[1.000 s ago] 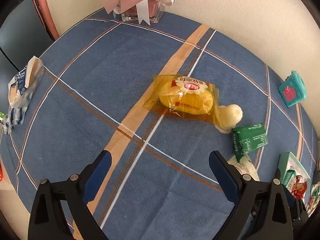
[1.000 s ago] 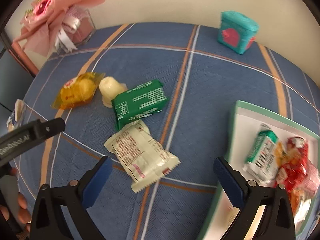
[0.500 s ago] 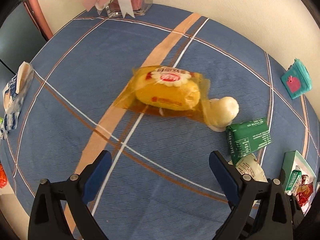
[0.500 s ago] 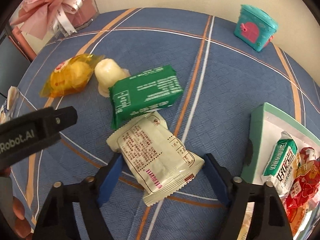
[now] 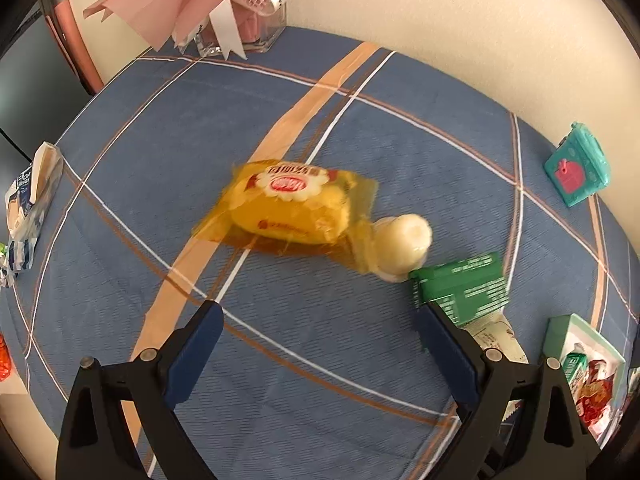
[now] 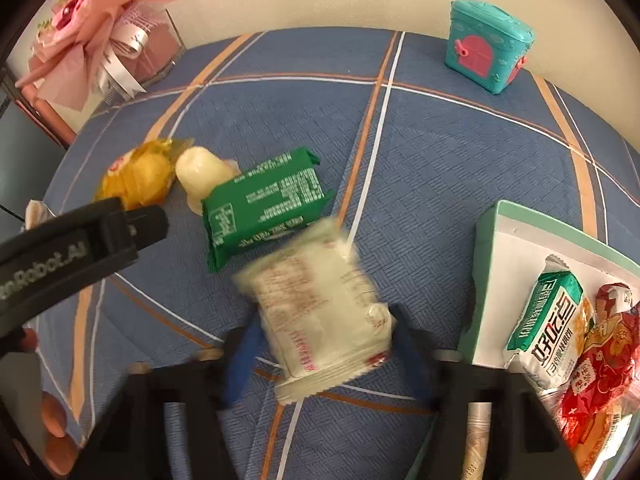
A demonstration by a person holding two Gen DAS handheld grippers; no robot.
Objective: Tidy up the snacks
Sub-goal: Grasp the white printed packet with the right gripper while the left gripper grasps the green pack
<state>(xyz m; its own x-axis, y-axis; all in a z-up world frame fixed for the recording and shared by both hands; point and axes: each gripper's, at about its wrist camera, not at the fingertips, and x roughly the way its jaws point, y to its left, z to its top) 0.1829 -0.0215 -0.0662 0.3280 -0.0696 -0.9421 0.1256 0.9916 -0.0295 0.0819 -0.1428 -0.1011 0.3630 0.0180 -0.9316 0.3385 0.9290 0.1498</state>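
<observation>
My right gripper (image 6: 324,332) has a white snack packet (image 6: 320,304) between its blue pads. Its jaws are closing and the pads press on the packet's sides, which bulge. Just beyond lie a green packet (image 6: 264,200), a pale jelly cup (image 6: 200,168) and a yellow cake packet (image 6: 136,176). My left gripper (image 5: 318,314) stands open over the blue cloth with nothing between its fingers. The yellow cake packet (image 5: 288,212) lies ahead of it, the jelly cup (image 5: 404,240) and the green packet (image 5: 460,284) to its right.
A mint-edged box (image 6: 488,248) at the right holds several wrapped snacks. A teal toy case (image 6: 488,44) and a pink bouquet in a glass holder (image 6: 100,28) stand by the wall. A blue-white packet (image 5: 28,200) lies at the table's left edge.
My right gripper's jaws have come in from wide apart onto the white packet, which has turned and bunched. The left gripper has drifted closer to the yellow packet and stayed open.
</observation>
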